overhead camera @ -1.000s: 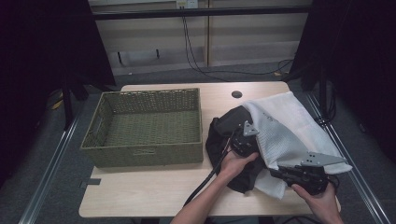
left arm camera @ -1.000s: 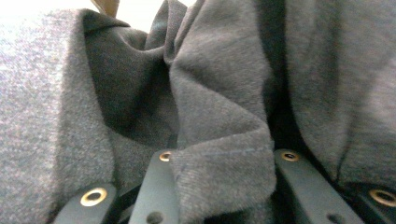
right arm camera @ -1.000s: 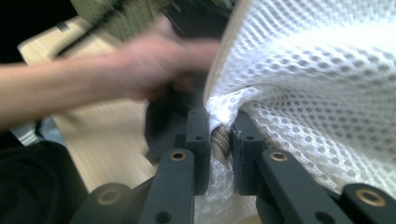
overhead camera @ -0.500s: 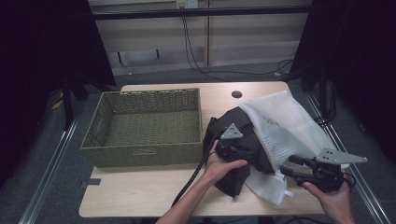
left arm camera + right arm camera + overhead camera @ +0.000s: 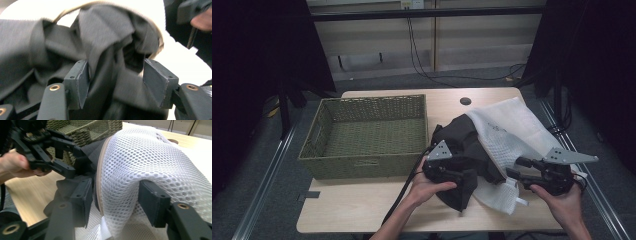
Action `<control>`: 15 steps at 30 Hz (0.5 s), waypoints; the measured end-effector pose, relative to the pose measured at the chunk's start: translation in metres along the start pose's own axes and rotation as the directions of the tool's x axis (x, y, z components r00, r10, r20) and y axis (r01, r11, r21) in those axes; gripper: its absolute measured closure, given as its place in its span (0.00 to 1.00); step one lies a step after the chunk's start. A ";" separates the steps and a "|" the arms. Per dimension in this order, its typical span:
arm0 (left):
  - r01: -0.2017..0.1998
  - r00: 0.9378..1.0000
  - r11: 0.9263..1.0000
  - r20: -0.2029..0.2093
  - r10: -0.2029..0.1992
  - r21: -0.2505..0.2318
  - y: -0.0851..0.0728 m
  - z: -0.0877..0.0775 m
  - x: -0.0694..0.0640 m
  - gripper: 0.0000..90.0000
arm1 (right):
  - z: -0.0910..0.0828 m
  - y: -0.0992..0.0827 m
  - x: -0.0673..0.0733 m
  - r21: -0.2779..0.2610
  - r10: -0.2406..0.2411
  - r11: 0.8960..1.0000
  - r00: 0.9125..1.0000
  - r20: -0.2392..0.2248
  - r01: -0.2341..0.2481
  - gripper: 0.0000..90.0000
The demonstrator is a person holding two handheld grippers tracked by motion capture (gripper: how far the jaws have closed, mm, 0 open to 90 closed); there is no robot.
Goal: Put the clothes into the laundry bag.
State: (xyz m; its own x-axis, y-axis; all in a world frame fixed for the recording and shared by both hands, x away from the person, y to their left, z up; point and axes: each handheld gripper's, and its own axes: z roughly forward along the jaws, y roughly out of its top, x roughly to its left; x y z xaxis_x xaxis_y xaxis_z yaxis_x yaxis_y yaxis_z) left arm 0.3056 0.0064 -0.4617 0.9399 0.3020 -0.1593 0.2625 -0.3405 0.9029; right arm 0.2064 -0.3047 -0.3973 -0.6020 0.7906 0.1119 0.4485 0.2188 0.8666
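We've just been opening both grippers: the left gripper [image 5: 460, 176] straddles the dark garment [image 5: 467, 145] loosely, the right gripper [image 5: 518, 168] brackets the white mesh laundry bag [image 5: 512, 130], right of the wicker basket [image 5: 367, 135], likely regripping to free the garment.

Left gripper [image 5: 460, 176]: drawn back along the dark garment [image 5: 467, 145], jaws just opened (cloth between them).
Right gripper [image 5: 518, 169]: raised; jaws opened around the mesh bag [image 5: 512, 132].
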 end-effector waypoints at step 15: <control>-0.026 0.994 0.982 -0.099 0.045 0.185 -0.024 0.028 -0.002 0.86 | 0.050 0.036 -0.003 0.064 -0.092 0.994 0.996 0.022 0.091 0.40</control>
State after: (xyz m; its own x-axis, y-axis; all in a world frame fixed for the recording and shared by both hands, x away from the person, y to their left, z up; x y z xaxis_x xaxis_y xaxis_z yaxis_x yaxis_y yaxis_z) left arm 0.3038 -0.0109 -0.4938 0.9246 0.3728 -0.0785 0.2740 -0.5075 0.8170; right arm 0.2569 -0.2704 -0.3905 -0.6264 0.7792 0.0210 0.4332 0.3256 0.8404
